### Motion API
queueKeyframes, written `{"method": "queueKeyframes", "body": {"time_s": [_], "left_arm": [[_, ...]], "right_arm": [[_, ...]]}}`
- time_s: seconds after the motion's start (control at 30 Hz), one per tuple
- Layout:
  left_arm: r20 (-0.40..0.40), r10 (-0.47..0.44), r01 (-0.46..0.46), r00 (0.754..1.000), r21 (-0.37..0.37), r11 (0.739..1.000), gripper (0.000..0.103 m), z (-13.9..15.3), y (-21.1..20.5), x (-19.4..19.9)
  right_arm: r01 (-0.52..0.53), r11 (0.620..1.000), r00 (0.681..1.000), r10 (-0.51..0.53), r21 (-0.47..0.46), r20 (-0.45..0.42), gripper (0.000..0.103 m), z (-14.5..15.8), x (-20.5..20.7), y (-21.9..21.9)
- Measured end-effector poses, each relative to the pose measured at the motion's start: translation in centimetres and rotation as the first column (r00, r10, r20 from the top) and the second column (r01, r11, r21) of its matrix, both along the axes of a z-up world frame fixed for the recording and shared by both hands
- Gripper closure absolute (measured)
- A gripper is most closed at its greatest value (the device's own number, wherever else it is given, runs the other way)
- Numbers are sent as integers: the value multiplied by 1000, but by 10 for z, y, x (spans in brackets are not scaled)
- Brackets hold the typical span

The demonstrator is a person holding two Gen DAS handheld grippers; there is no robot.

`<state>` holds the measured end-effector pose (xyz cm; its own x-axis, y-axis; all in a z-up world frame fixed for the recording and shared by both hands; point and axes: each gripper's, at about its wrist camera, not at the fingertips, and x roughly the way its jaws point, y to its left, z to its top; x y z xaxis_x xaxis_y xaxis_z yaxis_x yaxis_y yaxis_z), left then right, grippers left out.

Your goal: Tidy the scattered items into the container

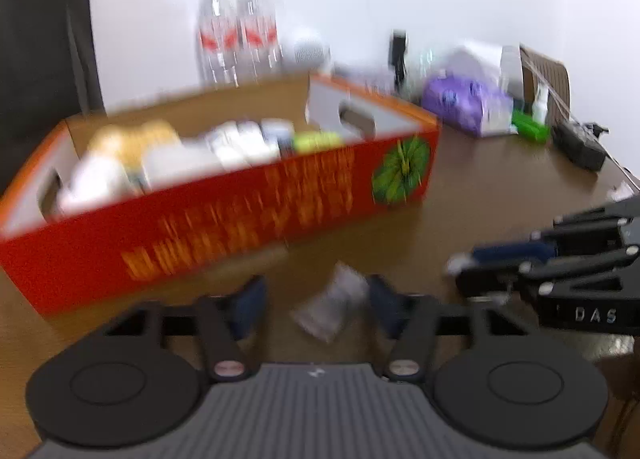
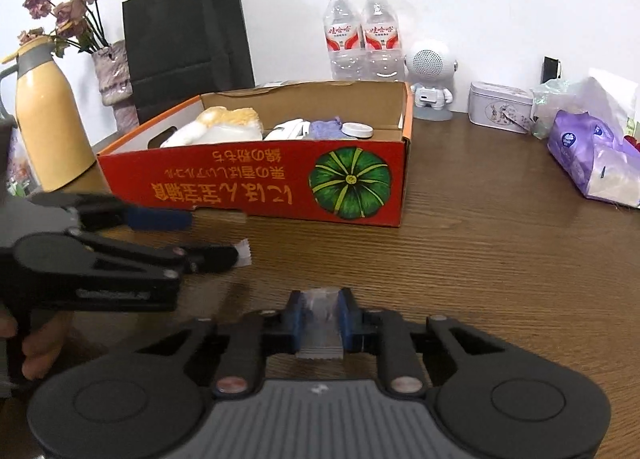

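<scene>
- The right claw was clamped on a small clear sachet, which sat squeezed between its blue pads just above the wooden tabletop.
- The left claw stood apart, its pads on either side of a second small silvery sachet; that view was blurred, and the left-hand pad was clear of the packet, while contact at the other could not be told.
- In the right wrist view the left claw reached in from the left, with a crimped white end of the second sachet showing at its tip, lying on the tabletop in front of the box.
- Just beyond both claws stood the red cardboard box, printed with a green pumpkin and yellow lettering.
- Inside the box lay a white-and-yellow soft item, a white object, a purple cloth and a white round lid, all towards the back wall.
- Behind the box were two water bottles, a black paper bag and a yellow thermos jug.
- To the right, well apart, lay a purple tissue pack and a small tin.
</scene>
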<state>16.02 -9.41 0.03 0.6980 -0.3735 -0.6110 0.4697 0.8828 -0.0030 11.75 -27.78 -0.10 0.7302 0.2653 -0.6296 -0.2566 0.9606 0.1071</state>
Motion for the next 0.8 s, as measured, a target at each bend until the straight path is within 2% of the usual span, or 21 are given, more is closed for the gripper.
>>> {"method": "queueKeyframes", "body": {"time_s": [0.13,0.3,0.4,0.57,0.6,0.67,0.8], "left_arm": [[-16,-38,38,999,17,999,76,2,-6,-12],[-13,-14,14,1000,19,1000,79,1,-10,-15],[-26,20,-20,999,10,1000,79,1,-10,-12],[-4,82,-82,997,15,996,80,0,-11,-14],[11,93,-93,996,19,995,83,1,-10,-17],[31,115,-115,993,5,993,99,4,-7,-23],[63,164,-161,984,-45,986,100,17,2,-44]], "right_arm": [[-8,999,1000,9,-33,16,86,0,-3,5],[-13,999,1000,13,-35,18,86,0,-4,6],[-14,999,1000,15,-38,20,86,0,-5,7],[-35,998,998,37,-47,41,88,-3,-6,10],[-38,998,998,40,-51,46,88,-3,-7,10],[-40,998,998,43,-53,53,89,-3,-8,11],[-34,998,992,39,-50,119,89,4,-18,12]]}}
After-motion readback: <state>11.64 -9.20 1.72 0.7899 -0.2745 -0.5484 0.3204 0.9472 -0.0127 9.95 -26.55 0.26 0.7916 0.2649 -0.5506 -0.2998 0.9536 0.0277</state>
